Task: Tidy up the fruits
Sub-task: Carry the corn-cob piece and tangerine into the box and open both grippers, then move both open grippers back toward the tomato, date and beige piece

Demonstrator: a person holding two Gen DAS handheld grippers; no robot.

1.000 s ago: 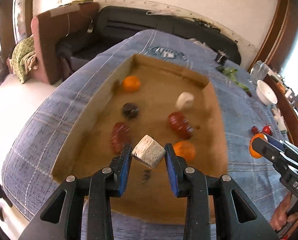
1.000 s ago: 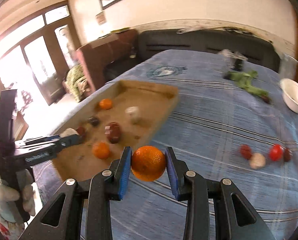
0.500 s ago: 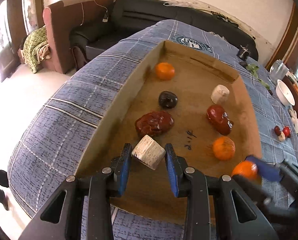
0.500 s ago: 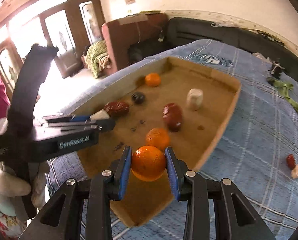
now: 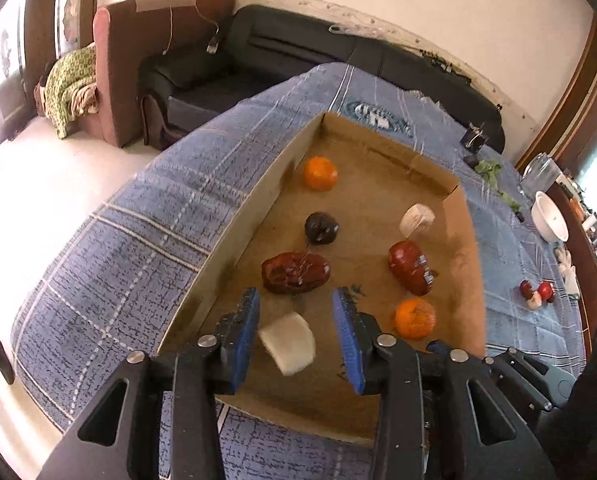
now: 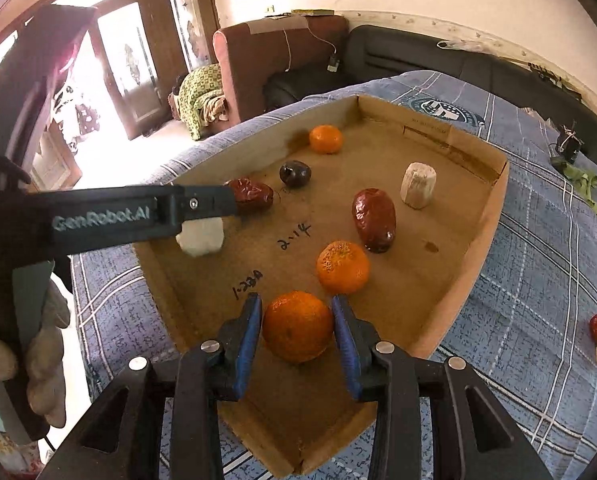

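Observation:
A shallow cardboard tray [image 5: 234,240] lies on the blue checked cloth and holds two oranges, two red dates, a dark plum and a pale chunk. My left gripper [image 5: 296,332] is open over the tray's near left part; a pale white chunk [image 5: 288,342] sits between its pads, blurred and apart from both. It also shows in the right wrist view [image 6: 200,236]. My right gripper [image 6: 297,330] is over the tray's near corner with its pads against an orange [image 6: 297,326]; I cannot tell whether they still grip it.
A few small red and pale fruits [image 5: 536,294] lie on the cloth right of the tray. A white bowl [image 5: 550,222], a glass jar and green leaves stand at the far right. A dark sofa and a brown armchair stand behind the table.
My left gripper has opened and let go of the pale chunk, which drops between the pads. My right gripper has carried the orange over the tray and lowered it.

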